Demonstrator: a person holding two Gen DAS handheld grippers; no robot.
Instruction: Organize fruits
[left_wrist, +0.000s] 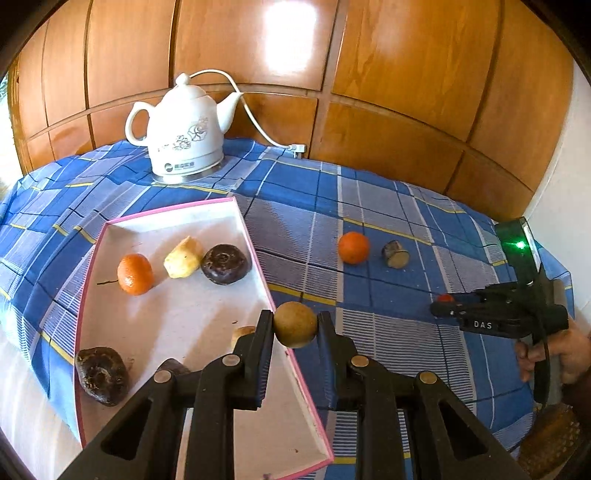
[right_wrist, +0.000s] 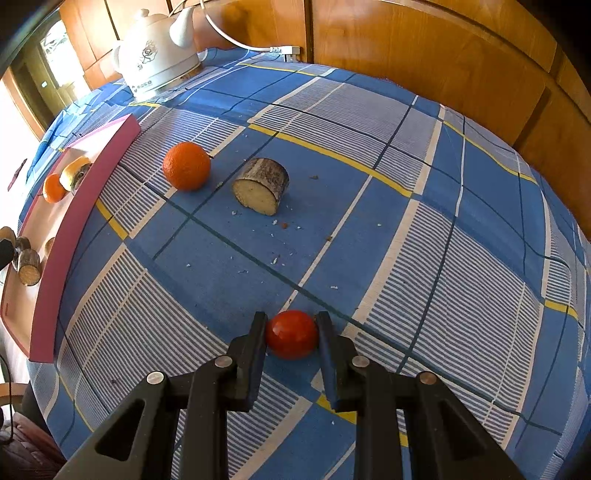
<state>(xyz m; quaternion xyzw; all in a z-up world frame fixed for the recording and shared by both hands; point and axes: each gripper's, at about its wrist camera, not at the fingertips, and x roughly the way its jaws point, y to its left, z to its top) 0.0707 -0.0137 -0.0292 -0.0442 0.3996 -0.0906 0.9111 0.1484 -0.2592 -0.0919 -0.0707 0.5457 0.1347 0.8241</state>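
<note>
Left tongs (left_wrist: 295, 325) grip a round tan-brown fruit (left_wrist: 295, 324), held right over the near-right rim of the pink-edged tray (left_wrist: 184, 218), apparently about to drop it in. Right tongs (right_wrist: 291, 334) are clamped on a small red tomato (right_wrist: 291, 334), low over the cloth and well right of the tray.

Progress looks roughly two-thirds. Already in the tray, ahead-left of the left tongs: an orange (left_wrist: 135, 274), a yellowish peeled chunk (left_wrist: 183, 257), a dark purple round fruit (left_wrist: 225, 263), another dark one (left_wrist: 101, 374) near the tray's close corner, plus small pieces partly hidden behind the left finger.

Left to do, besides the two gripped items: a loose orange (right_wrist: 186, 171) and a cut stub with pale face and bark-like skin (right_wrist: 261, 191), ahead-left of the right tongs, near each other but not touching, both outside the tray.

The desk carries a blue plaid cloth (right_wrist: 424, 229) with yellow lines and scattered crumbs. At the far edge stands a white ceramic electric kettle (left_wrist: 183, 134) with its cord (left_wrist: 255, 122) unplugged. Glossy wooden panels (left_wrist: 388, 74) are behind; daylight comes in far left.
</note>
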